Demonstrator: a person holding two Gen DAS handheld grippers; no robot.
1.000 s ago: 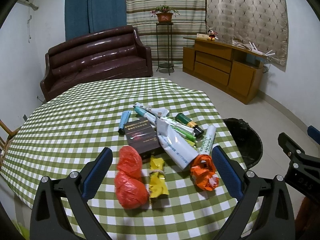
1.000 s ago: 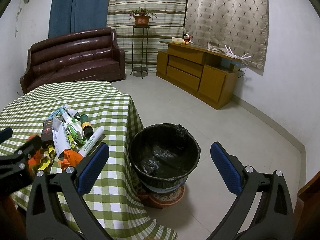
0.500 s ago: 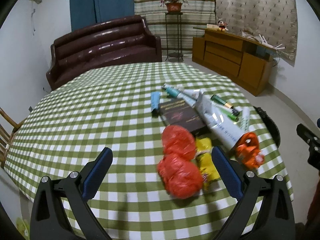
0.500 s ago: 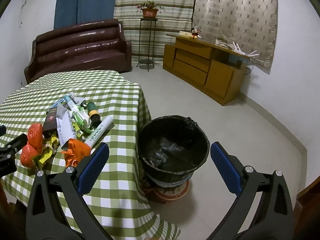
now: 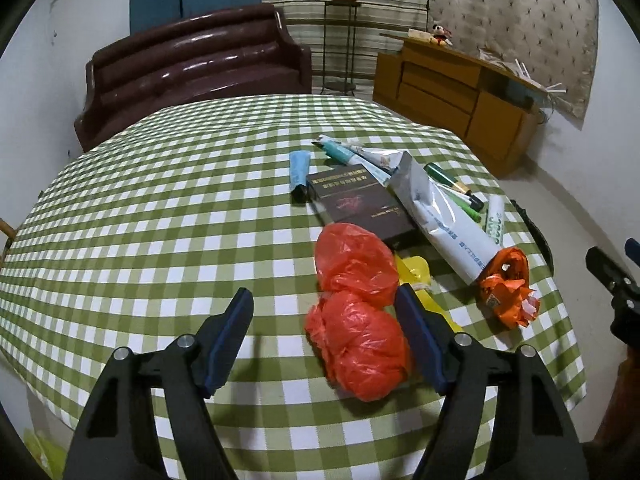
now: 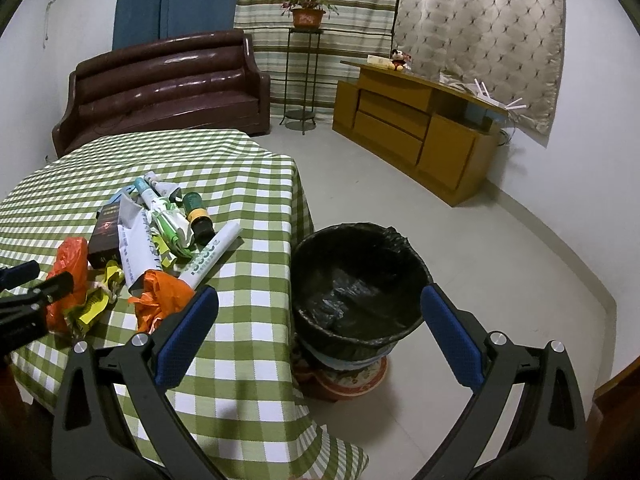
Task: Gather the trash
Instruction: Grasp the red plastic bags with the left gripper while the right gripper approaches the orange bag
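1. Table [image 5: 160, 220] covered in a green-and-white checked cloth; the cloth hangs over the edge toward the floor in the right wrist view.
2. Trash pile sits near the table's right edge: red plastic bag [image 5: 356, 308] nearest the left wrist camera, yellow wrapper [image 5: 416, 276] just beside it, dark booklet [image 5: 360, 204], white pouch [image 5: 444, 216], orange bag [image 5: 506, 284], blue tube [image 5: 299, 170], green bottle [image 6: 197, 210].
3. Left gripper [image 5: 324, 340] jaws spread, nothing between them; its right finger [image 5: 418, 336] is alongside the red plastic bag, touching or not is unclear.
4. Right gripper [image 6: 320, 332] jaws spread wide, empty, over the table edge and floor.
5. Black-lined trash bin [image 6: 360, 280] stands on the floor just beside the table, on a patterned base.
6. Room: dark brown leather sofa [image 5: 192, 68] behind the table, wooden sideboard [image 6: 416, 128] along the right wall, potted plant [image 6: 307, 14] on a tall metal stand, striped and blue curtains, pale tiled floor.
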